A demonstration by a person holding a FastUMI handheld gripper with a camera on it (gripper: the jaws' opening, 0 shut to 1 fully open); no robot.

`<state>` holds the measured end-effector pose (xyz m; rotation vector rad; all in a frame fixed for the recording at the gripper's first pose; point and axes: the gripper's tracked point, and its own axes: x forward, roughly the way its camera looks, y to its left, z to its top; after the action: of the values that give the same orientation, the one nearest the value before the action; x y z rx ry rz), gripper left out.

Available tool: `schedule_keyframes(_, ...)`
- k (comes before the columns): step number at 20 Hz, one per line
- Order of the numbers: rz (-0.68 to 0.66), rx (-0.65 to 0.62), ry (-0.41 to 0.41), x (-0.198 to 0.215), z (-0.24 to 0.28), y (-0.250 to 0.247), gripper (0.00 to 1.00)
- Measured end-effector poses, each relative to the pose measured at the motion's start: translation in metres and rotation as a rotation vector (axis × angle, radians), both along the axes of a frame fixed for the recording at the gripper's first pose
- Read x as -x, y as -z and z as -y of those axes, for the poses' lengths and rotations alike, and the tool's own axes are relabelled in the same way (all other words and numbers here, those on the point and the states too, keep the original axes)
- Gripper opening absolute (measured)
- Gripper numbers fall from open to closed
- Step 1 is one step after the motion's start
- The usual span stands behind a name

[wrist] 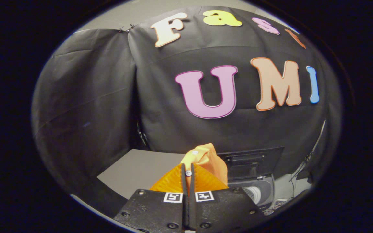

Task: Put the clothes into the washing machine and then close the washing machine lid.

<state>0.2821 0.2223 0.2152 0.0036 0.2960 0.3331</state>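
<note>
My gripper (188, 174) is shut on an orange piece of clothing (207, 160), which bunches up just ahead of the fingertips with a small white button caught between them. I am lifted high above the table. Beyond the cloth and a little to the right stands the washing machine (254, 181), dark, with its lid (253, 160) raised upright at the back and the pale drum opening (253, 193) showing below it.
A grey tabletop (141, 170) lies below and to the left of the fingers. Black cloth walls close the booth behind and to the left. Cables hang at the far right beside the machine.
</note>
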Motion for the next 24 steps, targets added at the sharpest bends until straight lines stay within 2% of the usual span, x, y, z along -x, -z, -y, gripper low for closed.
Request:
schedule_keyframes(4, 0.036, 0.012, 0.072, -0.011, 0.053, -0.013, 0.0)
schedule_keyframes(8, 0.049, 0.105, 0.123, -0.031, 0.093, 0.012, 0.0)
schedule_keyframes(14, -0.06, 0.087, 0.185, -0.066, 0.134, 0.118, 0.0)
schedule_keyframes(19, -0.166, 0.017, 0.222, -0.089, 0.149, 0.213, 0.0)
schedule_keyframes(24, -0.219, 0.047, 0.251, -0.1, 0.159, 0.274, 0.0)
